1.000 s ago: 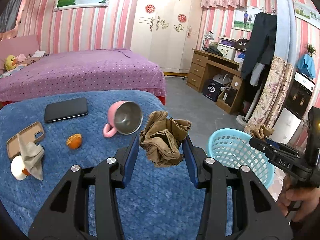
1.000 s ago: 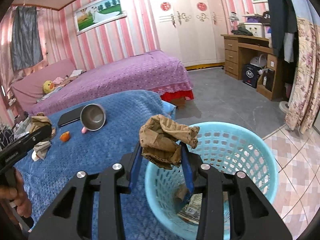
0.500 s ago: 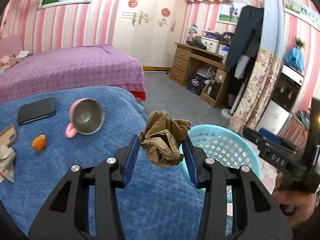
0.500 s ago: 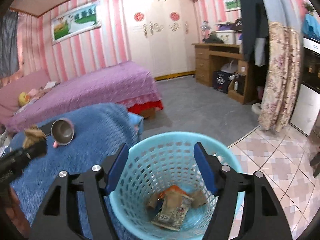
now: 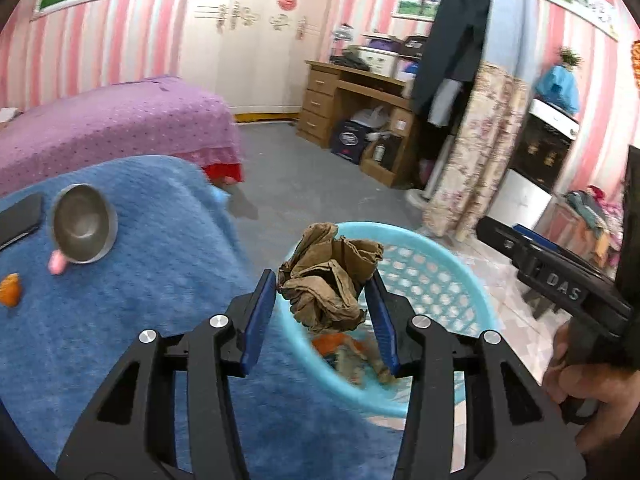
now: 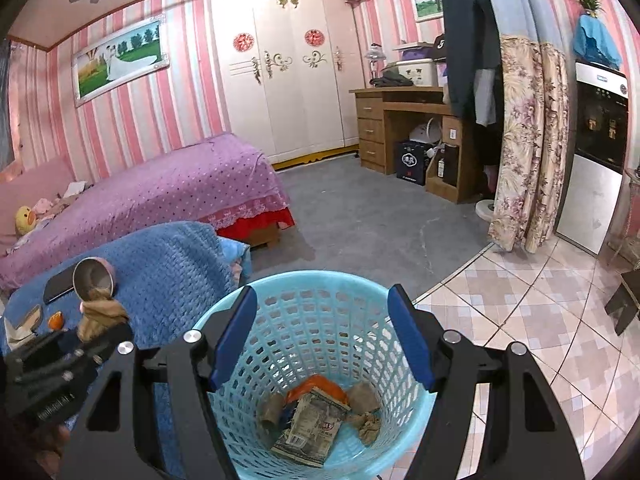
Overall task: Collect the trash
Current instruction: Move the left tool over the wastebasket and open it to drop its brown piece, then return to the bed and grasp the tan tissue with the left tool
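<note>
My left gripper (image 5: 322, 312) is shut on a crumpled brown paper wad (image 5: 326, 276) and holds it over the near rim of the light blue plastic basket (image 5: 432, 276). In the right wrist view my right gripper (image 6: 320, 336) is open and empty above the same basket (image 6: 320, 292), which holds several wrappers and paper wads (image 6: 316, 412). The left gripper and its wad (image 6: 100, 314) show at the left of that view. The right gripper's body (image 5: 560, 280) shows at the right of the left wrist view.
A blue blanket (image 5: 132, 300) covers the table beside the basket. On it lie a pink metal cup (image 5: 82, 226) on its side, a black phone (image 5: 20, 216) and an orange peel (image 5: 10, 288). A purple bed (image 6: 160, 188), desk (image 6: 404, 120) and tiled floor (image 6: 540, 300) lie beyond.
My left gripper has carried the paper wad rightward from above the blanket to the basket's rim. My right gripper opened and dropped its wad into the basket.
</note>
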Available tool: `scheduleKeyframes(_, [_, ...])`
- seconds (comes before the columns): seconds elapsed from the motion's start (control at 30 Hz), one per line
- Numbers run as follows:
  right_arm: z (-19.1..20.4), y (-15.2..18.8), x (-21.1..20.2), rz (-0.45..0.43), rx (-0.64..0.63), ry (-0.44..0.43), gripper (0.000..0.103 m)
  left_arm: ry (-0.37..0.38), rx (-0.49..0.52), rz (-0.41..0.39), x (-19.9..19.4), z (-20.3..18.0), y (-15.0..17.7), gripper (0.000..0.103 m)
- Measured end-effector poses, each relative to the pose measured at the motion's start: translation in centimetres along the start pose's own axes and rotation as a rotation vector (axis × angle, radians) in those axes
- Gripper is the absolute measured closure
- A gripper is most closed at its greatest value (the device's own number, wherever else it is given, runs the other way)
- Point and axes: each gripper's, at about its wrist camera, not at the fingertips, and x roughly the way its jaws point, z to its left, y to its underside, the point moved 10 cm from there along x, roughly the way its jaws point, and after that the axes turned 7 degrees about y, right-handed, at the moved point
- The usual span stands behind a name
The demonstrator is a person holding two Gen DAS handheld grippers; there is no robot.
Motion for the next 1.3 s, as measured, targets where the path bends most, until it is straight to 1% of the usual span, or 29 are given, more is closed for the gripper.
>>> scheduleKeyframes(0.03, [-0.3,-0.1,0.1,-0.002,0.004,0.01,0.036,0.032,0.002,0.004,0.3,-0.5,0.1,0.04])
scheduleKeyframes(0.07, [-0.3,-0.1,0.1,-0.005,0.003,0.018,0.036,0.062,0.008,-0.004,0.7,-1.2,0.0,0.018])
scheduleKeyframes(0.1, [-0.4,-0.2,0.1,-0.01,0.002,0.028,0.036,0.047,0.018,-0.019,0.6,-1.2,-0.1,0.011])
scheduleKeyframes(0.13, [-0.3,-0.4,0.1,-0.013,0.002,0.031,0.036,0.016,0.029,-0.033,0.5,-1.0,-0.3,0.009])
scheduleKeyframes(0.17, [-0.2,-0.4,0.0,-0.015,0.005,0.03,0.036,-0.006,0.038,-0.035,0.4,-0.8,-0.3,0.009])
scheduleKeyframes(0.23, [0.5,-0.6,-0.1,-0.016,0.0,0.01,0.036,-0.025,0.026,-0.039,-0.4,0.3,-0.5,0.009])
scheduleKeyframes(0.33, [2.8,-0.6,-0.7,-0.024,-0.036,-0.048,0.036,-0.103,0.016,-0.053,-2.7,2.6,-0.9,0.009])
scheduleKeyframes(0.37, [3.7,-0.5,-0.9,-0.023,-0.048,-0.071,0.036,-0.153,0.016,-0.066,-4.1,4.0,-1.1,0.009])
scheduleKeyframes(0.43, [5.5,-0.4,-1.4,-0.03,-0.07,-0.103,0.036,-0.226,0.01,-0.073,-6.3,6.3,-1.2,0.009])
scheduleKeyframes(0.47, [6.1,-0.4,-1.5,-0.028,-0.069,-0.116,0.036,-0.282,-0.002,-0.083,-8.1,8.2,-1.1,0.009])
scheduleKeyframes(0.53, [7.9,-0.1,-1.5,-0.005,-0.059,-0.16,0.036,-0.323,-0.029,-0.091,-10.3,10.5,-0.9,0.009])
scheduleKeyframes(0.57, [8.7,0.1,-1.4,0.003,-0.064,-0.173,0.036,-0.362,-0.049,-0.094,-12.1,12.4,-0.5,0.009])
scheduleKeyframes(0.63, [11.0,0.4,-2.0,0.001,-0.09,-0.205,0.036,-0.426,-0.055,-0.101,-14.3,14.7,-0.2,0.009])
scheduleKeyframes(0.67, [12.0,0.5,-2.4,-0.004,-0.101,-0.217,0.036,-0.488,-0.053,-0.108,-16.2,16.5,0.1,0.009])
scheduleKeyframes(0.73, [14.5,0.9,-3.4,-0.015,-0.132,-0.245,0.036,-0.55,-0.059,-0.116,-18.4,18.8,0.3,0.009])
scheduleKeyframes(0.77, [15.8,1.2,-3.8,-0.02,-0.149,-0.257,0.036,-0.582,-0.076,-0.124,-20.1,20.3,0.6,0.009])
scheduleKeyframes(0.87, [19.2,2.1,-4.7,-0.014,-0.182,-0.298,0.036,-0.609,-0.149,-0.145,-23.6,23.6,1.5,0.009])
scheduleKeyframes(0.93, [21.1,2.5,-5.2,-0.009,-0.197,-0.327,0.036,-0.616,-0.18,-0.149,-25.1,24.9,2.2,0.009])
scheduleKeyframes(0.97, [22.0,2.8,-5.5,-0.008,-0.206,-0.338,0.036,-0.632,-0.192,-0.145,-26.0,25.9,2.7,0.009])
scheduleKeyframes(1.07, [24.8,3.9,-6.8,-0.009,-0.248,-0.369,0.036,-0.672,-0.208,-0.13,-27.2,27.7,3.6,0.009])
scheduleKeyframes(1.13, [25.8,4.2,-7.1,-0.01,-0.261,-0.377,0.036,-0.679,-0.227,-0.123,-27.7,28.8,4.1,0.009])
scheduleKeyframes(1.27, [27.0,4.5,-6.8,0.012,-0.26,-0.386,0.036,-0.662,-0.28,-0.107,-28.2,30.9,5.8,0.009])
scheduleKeyframes(1.3, [27.2,4.6,-6.8,0.015,-0.26,-0.388,0.036,-0.659,-0.28,-0.106,-28.3,31.2,6.0,0.009])
